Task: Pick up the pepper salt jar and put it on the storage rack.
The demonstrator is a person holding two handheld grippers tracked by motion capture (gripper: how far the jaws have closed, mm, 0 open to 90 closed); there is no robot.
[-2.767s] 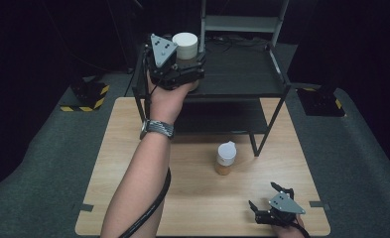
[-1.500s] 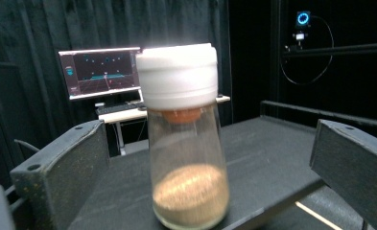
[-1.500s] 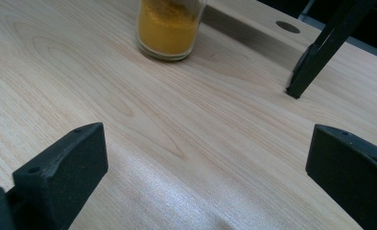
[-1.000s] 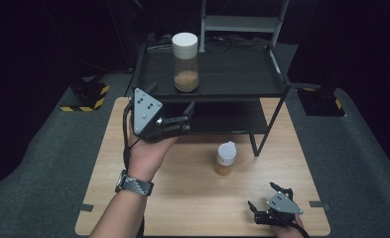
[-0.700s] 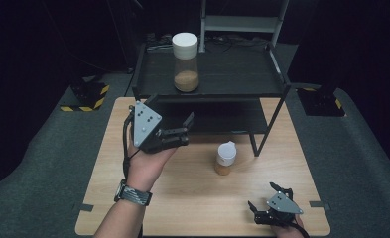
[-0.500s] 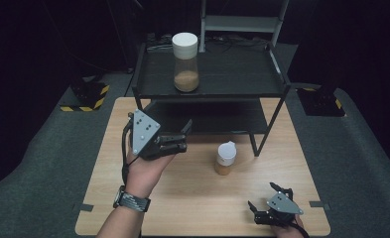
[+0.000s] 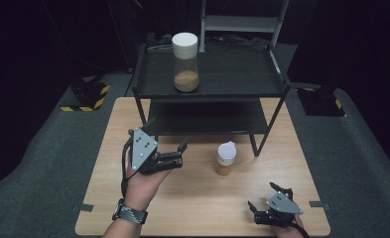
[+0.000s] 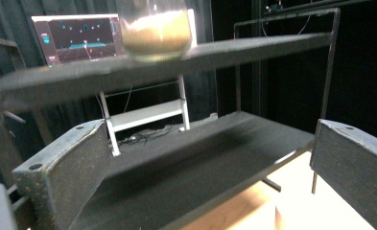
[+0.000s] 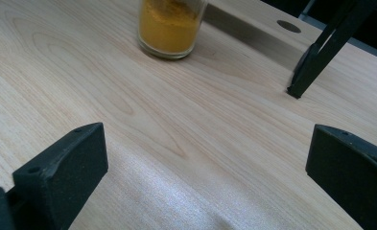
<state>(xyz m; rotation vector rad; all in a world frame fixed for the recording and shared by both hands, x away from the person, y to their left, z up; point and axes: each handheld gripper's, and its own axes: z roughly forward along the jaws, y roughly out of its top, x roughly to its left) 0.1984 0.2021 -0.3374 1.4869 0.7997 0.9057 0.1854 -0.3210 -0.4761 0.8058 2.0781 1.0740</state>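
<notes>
A tall jar (image 7: 185,62) with a white lid, its bottom filled with brown powder, stands on the top shelf of the black rack (image 7: 242,74), towards the shelf's left edge. The left gripper (image 7: 175,153) hovers empty, jaws wide apart, before the rack's lower shelf. A small jar (image 7: 225,158) of orange powder stands on the table (image 7: 192,203) near the rack's front right leg, while the right gripper (image 7: 268,196) rests gaping at the near right corner

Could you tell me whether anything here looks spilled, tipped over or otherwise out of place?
Nothing stands out. The large jar stands upright on the top shelf, the small jar upright on the table, with no spill near either. Both the left gripper and right gripper are open and empty.
</notes>
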